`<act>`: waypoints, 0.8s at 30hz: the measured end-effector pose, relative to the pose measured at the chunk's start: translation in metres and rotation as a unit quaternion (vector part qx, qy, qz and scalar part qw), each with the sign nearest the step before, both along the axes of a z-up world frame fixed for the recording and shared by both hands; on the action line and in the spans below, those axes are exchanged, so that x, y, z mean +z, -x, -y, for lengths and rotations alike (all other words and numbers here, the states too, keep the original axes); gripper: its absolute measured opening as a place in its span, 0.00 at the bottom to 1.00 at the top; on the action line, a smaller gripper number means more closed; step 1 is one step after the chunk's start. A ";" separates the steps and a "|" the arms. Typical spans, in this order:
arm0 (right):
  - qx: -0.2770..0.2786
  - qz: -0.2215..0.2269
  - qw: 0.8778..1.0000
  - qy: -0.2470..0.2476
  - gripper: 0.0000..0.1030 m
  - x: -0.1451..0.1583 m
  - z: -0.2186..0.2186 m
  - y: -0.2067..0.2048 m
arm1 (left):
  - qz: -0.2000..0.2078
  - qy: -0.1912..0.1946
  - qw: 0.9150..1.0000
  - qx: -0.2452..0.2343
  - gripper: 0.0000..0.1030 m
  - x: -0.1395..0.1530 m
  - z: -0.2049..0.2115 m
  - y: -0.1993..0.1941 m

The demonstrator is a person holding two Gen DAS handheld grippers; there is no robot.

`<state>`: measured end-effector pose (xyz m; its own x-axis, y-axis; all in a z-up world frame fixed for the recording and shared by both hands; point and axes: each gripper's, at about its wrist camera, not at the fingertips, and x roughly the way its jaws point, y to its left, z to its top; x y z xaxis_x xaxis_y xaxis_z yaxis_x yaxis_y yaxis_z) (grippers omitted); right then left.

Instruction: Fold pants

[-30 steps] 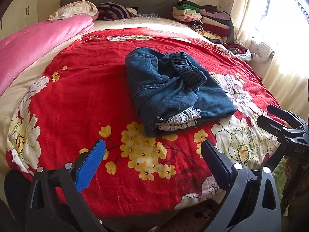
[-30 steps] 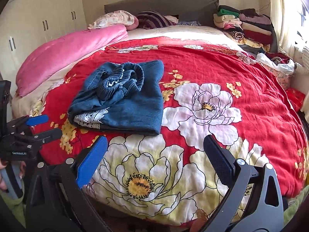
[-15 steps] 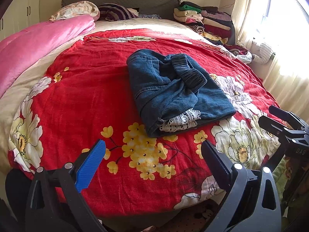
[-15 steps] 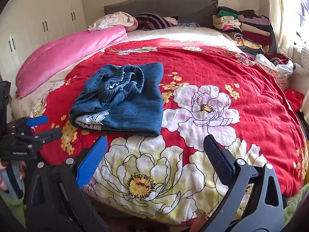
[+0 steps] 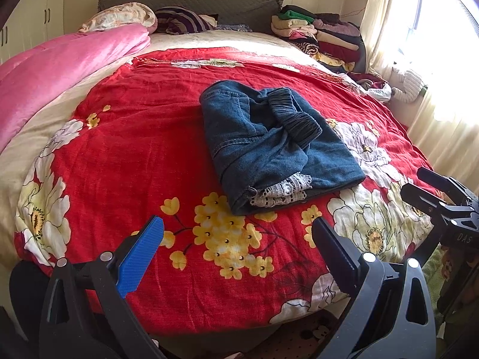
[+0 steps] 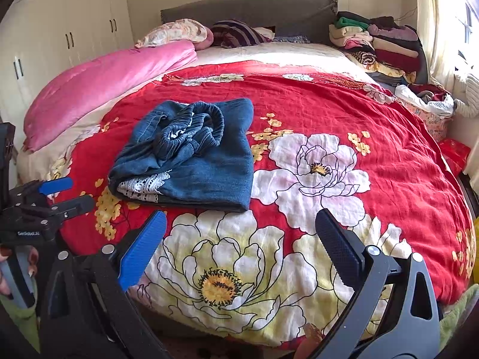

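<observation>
1. The left tool [image 5: 238, 248] is released, its jaws wide apart and empty, held off the near edge of the bed [image 5: 143, 155].
2. The right tool [image 6: 241, 243] is likewise spread wide and holds nothing, also at the bed's near edge.
3. The pants [image 5: 269, 146] lie folded in a compact bundle on the red cover, ahead of the left tool and slightly to its right; from the right tool they sit ahead and to the left [image 6: 191, 155].
4. The elastic waistband [image 5: 295, 119] is bunched on top of the bundle, and a strip of white lace [image 5: 281, 191] pokes out at the near edge; how many layers lie beneath cannot be made out.
5. Each tool shows at the rim of the other's view, cut off by the frame; a hand [image 6: 18, 266] grips the left one, only partly seen.
6. Both tools' bases hide the bed's near rim.
7. Far beyond the tools, stacked clothes [image 6: 377, 42] sit by the headboard, their items hard to separate.
</observation>
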<state>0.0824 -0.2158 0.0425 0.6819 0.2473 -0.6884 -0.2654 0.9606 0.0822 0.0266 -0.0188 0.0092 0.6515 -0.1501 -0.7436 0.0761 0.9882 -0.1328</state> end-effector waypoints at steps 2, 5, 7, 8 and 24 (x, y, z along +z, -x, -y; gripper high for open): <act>0.000 0.001 1.000 0.000 0.91 0.000 0.000 0.000 | 0.000 0.001 1.000 0.001 0.96 0.000 0.000 0.000; -0.003 0.002 1.000 0.000 0.91 0.002 0.000 0.001 | 0.002 0.002 1.000 0.002 0.96 0.001 0.000 0.001; -0.004 0.002 1.000 0.001 0.91 0.003 0.000 0.002 | 0.002 0.002 1.000 0.002 0.96 0.001 0.000 0.001; -0.004 0.002 1.000 0.001 0.91 0.002 0.000 0.001 | 0.002 0.002 1.000 0.002 0.96 0.001 0.000 0.001; -0.006 0.003 1.000 0.003 0.91 0.002 0.001 0.001 | -0.003 -0.002 1.000 0.003 0.96 0.001 0.003 0.001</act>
